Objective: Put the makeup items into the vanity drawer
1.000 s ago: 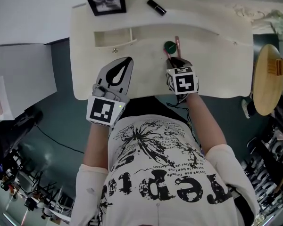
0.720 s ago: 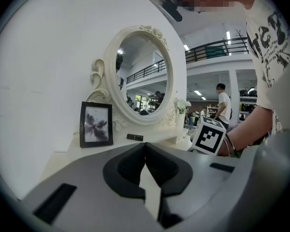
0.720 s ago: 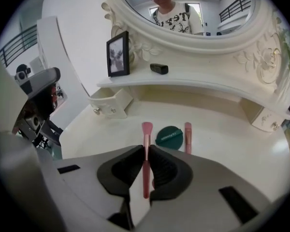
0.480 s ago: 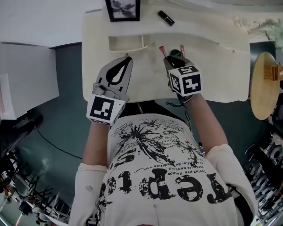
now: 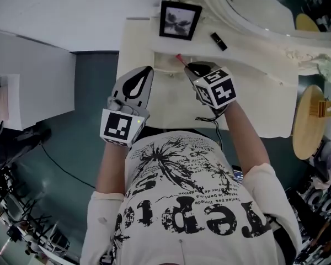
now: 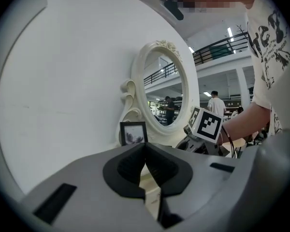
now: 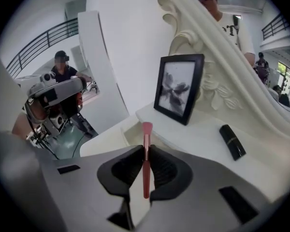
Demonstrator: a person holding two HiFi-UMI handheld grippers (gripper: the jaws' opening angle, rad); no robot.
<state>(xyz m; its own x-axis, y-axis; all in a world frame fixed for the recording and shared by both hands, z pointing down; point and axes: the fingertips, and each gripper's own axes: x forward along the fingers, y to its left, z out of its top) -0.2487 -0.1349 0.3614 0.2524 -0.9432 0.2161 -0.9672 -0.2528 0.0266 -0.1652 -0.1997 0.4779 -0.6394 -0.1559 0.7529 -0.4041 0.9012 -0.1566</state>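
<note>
My right gripper (image 5: 191,67) (image 7: 146,164) is shut on a slim pink makeup brush (image 7: 146,153), pinched upright between the pads with its head (image 5: 179,57) pointing forward. The brush tip hangs by the right end of the open vanity drawer (image 5: 163,65) (image 7: 120,140). A black lipstick (image 5: 218,41) (image 7: 231,141) lies on the tabletop near the mirror base. My left gripper (image 5: 148,72) (image 6: 145,180) hovers over the table's front left, jaws together with nothing between them. In the left gripper view the right gripper's marker cube (image 6: 205,123) shows ahead.
A black picture frame (image 5: 179,20) (image 7: 179,88) (image 6: 133,133) stands at the back of the cream vanity table (image 5: 248,101). The ornate oval mirror (image 5: 254,7) (image 6: 166,100) rises behind it. A round wooden stool (image 5: 311,120) is at the right, a white wall panel (image 5: 27,59) at the left.
My right gripper has carried the pink brush left and away from me, from the table's middle to the open drawer. The left gripper has hardly moved. The head view has swung.
</note>
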